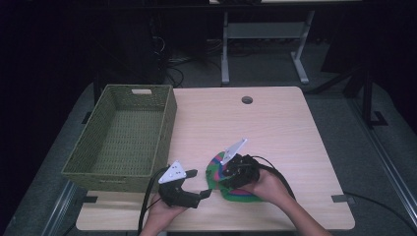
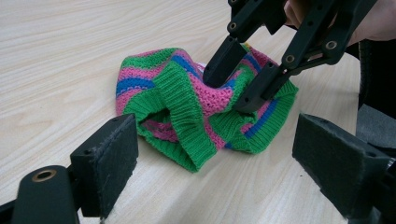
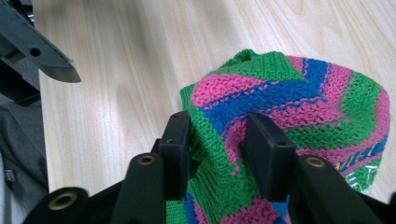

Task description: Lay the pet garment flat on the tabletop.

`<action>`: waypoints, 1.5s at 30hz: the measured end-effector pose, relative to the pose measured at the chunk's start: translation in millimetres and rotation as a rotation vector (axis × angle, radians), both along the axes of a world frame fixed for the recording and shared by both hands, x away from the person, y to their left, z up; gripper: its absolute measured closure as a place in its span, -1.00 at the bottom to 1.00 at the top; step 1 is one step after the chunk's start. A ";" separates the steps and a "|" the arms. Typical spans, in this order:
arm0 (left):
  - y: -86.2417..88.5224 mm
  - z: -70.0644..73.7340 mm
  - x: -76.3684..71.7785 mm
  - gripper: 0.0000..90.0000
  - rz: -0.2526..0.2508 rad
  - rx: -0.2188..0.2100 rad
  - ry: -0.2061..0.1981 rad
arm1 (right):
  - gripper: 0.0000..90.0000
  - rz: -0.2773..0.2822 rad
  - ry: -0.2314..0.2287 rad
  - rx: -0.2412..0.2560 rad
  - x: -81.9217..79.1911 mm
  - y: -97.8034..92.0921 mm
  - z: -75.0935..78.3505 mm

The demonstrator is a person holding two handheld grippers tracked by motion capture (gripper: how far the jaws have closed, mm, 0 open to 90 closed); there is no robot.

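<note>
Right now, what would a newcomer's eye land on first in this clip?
The knitted hat, striped green, pink and blue, lies at the near middle of the light wooden table. The right gripper pinches a fold of it between its jaws, while the left gripper waits open beside it. An olive woven basket sits at the table's left.

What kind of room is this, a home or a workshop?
Probably a lab or workshop: a plain wooden table with a cable hole, bundled cables on the grey carpet, and another metal-legged bench behind.
</note>
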State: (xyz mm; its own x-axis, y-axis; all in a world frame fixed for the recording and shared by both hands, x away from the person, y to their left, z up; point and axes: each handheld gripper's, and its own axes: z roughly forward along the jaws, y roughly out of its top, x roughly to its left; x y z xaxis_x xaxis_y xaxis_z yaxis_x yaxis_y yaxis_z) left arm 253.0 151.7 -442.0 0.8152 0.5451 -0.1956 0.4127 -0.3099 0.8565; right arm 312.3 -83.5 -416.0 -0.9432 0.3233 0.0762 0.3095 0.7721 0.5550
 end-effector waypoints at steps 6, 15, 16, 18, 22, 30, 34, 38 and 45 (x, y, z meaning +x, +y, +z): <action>0.0 0.0 0.2 -0.69 0.000 0.001 0.000 | 0.58 0.009 -0.018 0.002 1.0 -1.6 0.4; -0.3 -0.4 0.5 -0.69 -0.003 0.004 0.001 | 0.79 0.003 -0.016 0.026 1.9 -9.7 6.7; -0.4 -0.4 0.5 -0.69 -0.003 0.004 0.002 | 0.80 0.004 -0.015 0.031 2.3 -11.2 7.6; -0.2 0.0 0.5 -0.69 -0.005 0.007 0.001 | 0.80 0.001 -0.012 0.036 2.5 -13.4 9.2; -0.3 -0.1 0.6 -0.69 -0.005 0.006 0.001 | 0.81 -0.002 -0.021 0.048 2.8 -18.5 15.6; -2.0 -0.5 1.7 -0.69 -0.003 -0.010 -0.003 | 0.82 -0.029 -0.033 0.111 2.3 -38.3 42.4; -1.8 -0.4 2.9 -0.69 -0.003 -0.013 0.001 | 0.82 -0.042 -0.048 0.146 4.3 -48.9 54.6; -2.8 0.3 3.3 -0.69 -0.001 -0.031 0.004 | 0.82 -0.051 -0.065 0.175 5.2 -58.2 67.5; -5.8 0.1 8.0 -0.67 -0.014 -0.050 0.013 | 0.82 -0.056 -0.072 0.219 3.7 -68.8 76.2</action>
